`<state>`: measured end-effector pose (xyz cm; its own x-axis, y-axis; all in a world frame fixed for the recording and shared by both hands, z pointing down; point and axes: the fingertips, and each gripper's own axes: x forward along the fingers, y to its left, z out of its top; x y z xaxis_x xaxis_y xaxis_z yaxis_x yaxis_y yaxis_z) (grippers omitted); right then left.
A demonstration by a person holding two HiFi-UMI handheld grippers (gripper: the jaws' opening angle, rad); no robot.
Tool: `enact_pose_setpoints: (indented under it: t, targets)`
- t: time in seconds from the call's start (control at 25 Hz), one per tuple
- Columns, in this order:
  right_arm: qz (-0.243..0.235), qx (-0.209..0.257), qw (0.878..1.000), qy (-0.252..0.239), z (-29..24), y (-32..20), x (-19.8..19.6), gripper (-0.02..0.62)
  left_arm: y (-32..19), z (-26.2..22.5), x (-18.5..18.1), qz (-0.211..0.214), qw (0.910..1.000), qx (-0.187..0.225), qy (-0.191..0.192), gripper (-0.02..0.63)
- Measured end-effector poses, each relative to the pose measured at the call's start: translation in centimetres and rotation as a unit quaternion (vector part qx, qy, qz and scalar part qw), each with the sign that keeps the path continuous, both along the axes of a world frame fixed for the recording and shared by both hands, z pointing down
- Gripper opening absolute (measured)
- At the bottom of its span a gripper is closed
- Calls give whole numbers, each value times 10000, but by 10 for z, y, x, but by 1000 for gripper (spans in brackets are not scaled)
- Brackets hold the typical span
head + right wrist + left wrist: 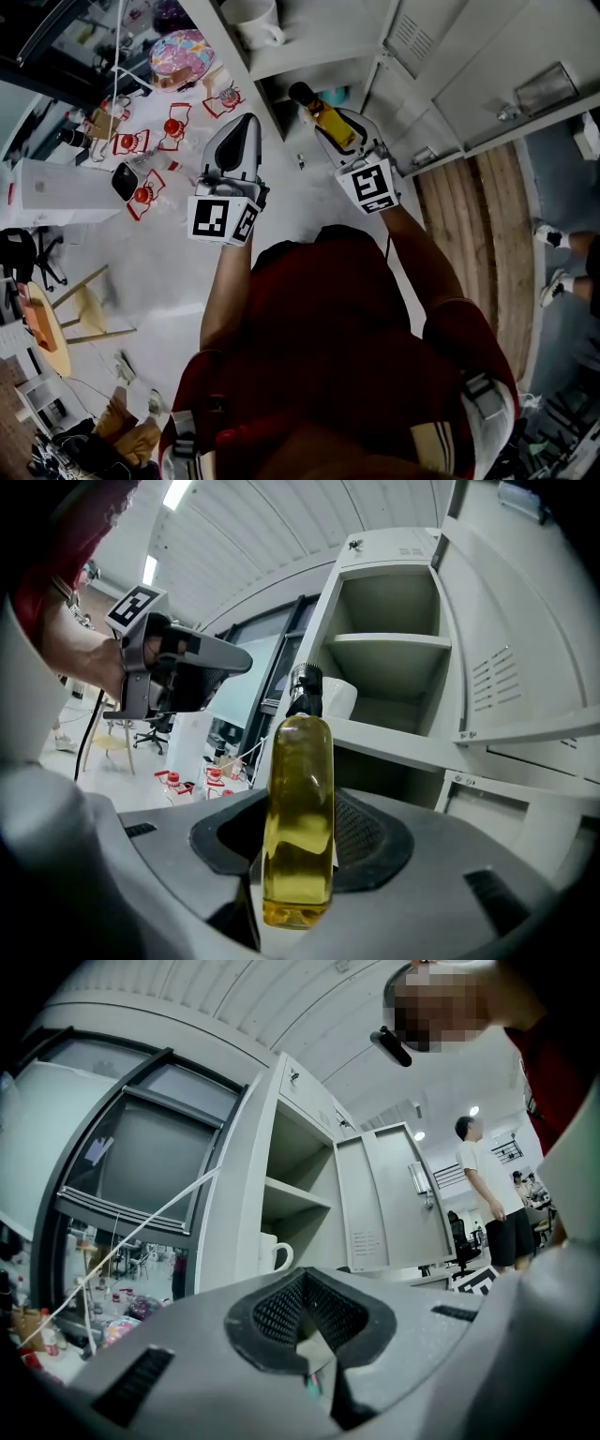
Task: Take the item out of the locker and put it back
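Right gripper [302,855] clamps the yellow bottle [298,780], left gripper [305,1321] is closed and empty; next up, back into the locker [389,641] at 1 o'clock.

The right gripper [345,131] holds a yellow bottle [325,114] before the open locker [298,58].

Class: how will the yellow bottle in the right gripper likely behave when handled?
The bottle looks smooth and glossy, so probably slippery in the right gripper. It seems nearly full of yellow liquid, so likely heavy for its size. Tall and narrow, it may tip when set down.
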<state>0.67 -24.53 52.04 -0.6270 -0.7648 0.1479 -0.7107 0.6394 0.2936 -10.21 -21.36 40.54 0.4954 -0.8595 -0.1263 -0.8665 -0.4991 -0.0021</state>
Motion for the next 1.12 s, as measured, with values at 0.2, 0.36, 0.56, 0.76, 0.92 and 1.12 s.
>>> enact_pose_setpoints:
  t: [0.2, 0.36, 0.56, 0.76, 0.92, 1.12]
  targets:
    - [64, 12, 9995, 318, 18, -13, 0, 189, -2, 10, -4, -30, 10000, -29, -7, 6]
    - [103, -21, 9987, 500, 29, -25, -2, 189, -4, 18, -8, -62, 10000, -66, -14, 6]
    - [107, 9, 9979, 645, 40, -40, -5, 188, -9, 27, -12, -119, 9999, -109, -16, 6]
    - [118, -31, 9970, 769, 57, -56, -8, 187, -16, 40, -18, -191, 9997, -155, -25, 6]
    - [176, -57, 9963, 841, 65, -67, -8, 187, -18, 46, -20, -232, 9996, -166, -24, 6]
    - [214, -77, 9953, 938, 74, -79, -13, 188, -19, 52, -22, -245, 9995, -203, -33, 6]
